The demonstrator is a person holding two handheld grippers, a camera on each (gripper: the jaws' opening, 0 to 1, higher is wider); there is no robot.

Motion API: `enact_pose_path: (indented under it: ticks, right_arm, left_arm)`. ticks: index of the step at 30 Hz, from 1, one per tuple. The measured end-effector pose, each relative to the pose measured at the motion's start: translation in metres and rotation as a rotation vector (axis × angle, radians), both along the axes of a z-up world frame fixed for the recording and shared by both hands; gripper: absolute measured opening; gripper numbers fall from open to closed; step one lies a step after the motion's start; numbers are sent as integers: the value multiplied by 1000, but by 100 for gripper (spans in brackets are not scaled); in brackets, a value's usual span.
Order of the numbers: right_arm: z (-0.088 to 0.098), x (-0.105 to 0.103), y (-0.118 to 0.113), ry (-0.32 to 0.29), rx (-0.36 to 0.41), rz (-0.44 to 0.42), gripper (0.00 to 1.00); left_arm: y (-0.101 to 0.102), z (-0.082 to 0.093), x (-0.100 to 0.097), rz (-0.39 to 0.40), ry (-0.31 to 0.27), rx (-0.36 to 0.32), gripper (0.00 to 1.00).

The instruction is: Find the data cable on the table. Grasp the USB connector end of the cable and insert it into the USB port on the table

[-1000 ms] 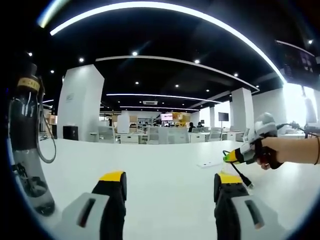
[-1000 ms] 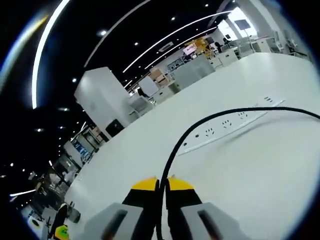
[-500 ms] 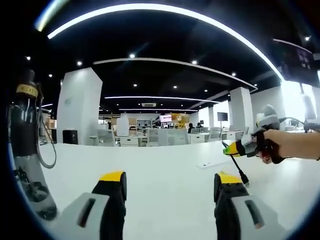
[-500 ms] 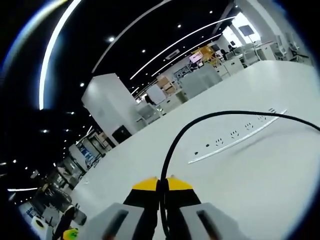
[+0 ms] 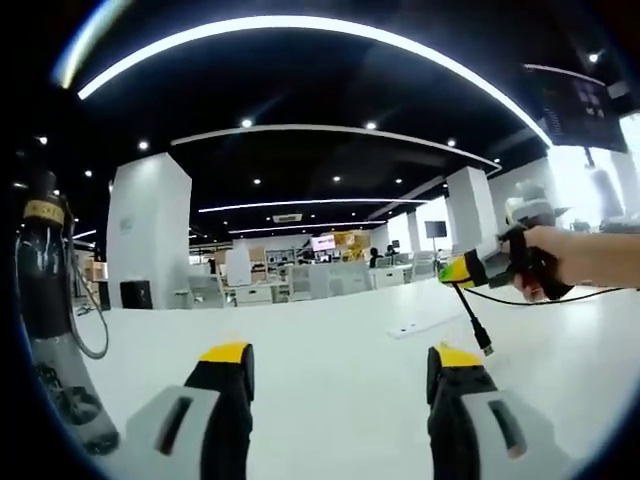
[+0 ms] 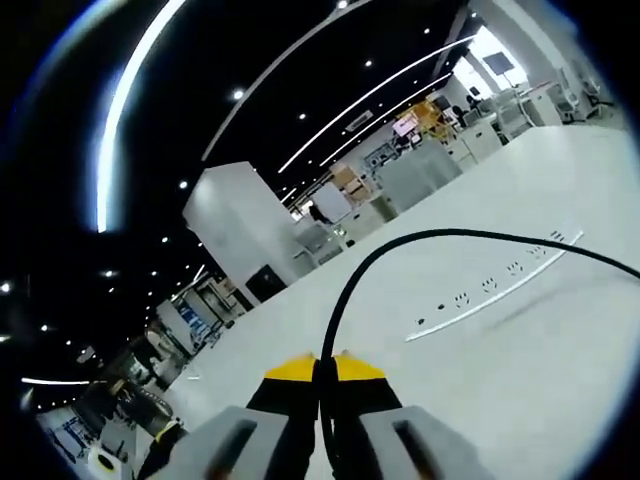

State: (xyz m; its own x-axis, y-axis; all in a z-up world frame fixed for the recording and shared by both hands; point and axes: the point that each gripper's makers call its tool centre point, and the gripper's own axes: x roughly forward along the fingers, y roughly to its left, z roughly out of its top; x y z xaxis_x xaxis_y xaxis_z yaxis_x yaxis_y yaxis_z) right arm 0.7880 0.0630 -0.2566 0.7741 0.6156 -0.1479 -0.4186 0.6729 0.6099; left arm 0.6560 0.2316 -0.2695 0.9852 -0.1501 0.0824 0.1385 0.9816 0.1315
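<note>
My right gripper (image 6: 323, 366) is shut on a black data cable (image 6: 400, 245), which arcs up from the jaws and off to the right above the white table (image 6: 520, 370). A long white power strip (image 6: 495, 290) with sockets lies on the table beyond. In the left gripper view, the right gripper (image 5: 468, 271) hangs at the right in a person's hand, above the table. The cable's connector end (image 5: 484, 346) dangles below it, with the power strip (image 5: 428, 326) lying just left of it. My left gripper (image 5: 338, 360) stands open over the table (image 5: 320, 340), nothing between its jaws.
A dark stand with a yellow band and looped wires (image 5: 50, 320) rises at the left of the left gripper view. Behind the table stretch an open office with white pillars (image 5: 150, 235), desks and ceiling light strips.
The right gripper has risen with the cable, so the connector now dangles higher above the table. The left gripper view has tilted slightly; its jaws stay open.
</note>
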Motion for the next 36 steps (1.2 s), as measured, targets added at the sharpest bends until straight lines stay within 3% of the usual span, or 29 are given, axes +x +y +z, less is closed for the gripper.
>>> enact_pose_path:
  ticks: [6, 11, 17, 21, 27, 33, 36]
  right_arm:
    - [18, -16, 4, -42, 29, 10, 6]
    - [38, -31, 14, -60, 105, 38, 6]
    - [66, -58, 36, -72, 209, 106, 6]
    - [76, -72, 47, -47, 298, 135, 6]
    - [83, -93, 62, -30, 354, 195, 6]
    - [76, -97, 65, 24, 410, 218, 6]
    - [67, -98, 69, 74, 445, 237, 6]
  left_arm:
    - [-10, 9, -4, -16, -62, 108, 67]
    - [-23, 11, -6, -44, -111, 208, 67]
    - [-39, 13, -9, -47, -194, 443, 67]
    - [-50, 14, -14, -44, -251, 596, 65]
    - [-72, 18, -24, -43, -362, 812, 65]
    - [-79, 29, -33, 0, -463, 944, 64]
    - [-84, 30, -36, -6, -492, 969, 63]
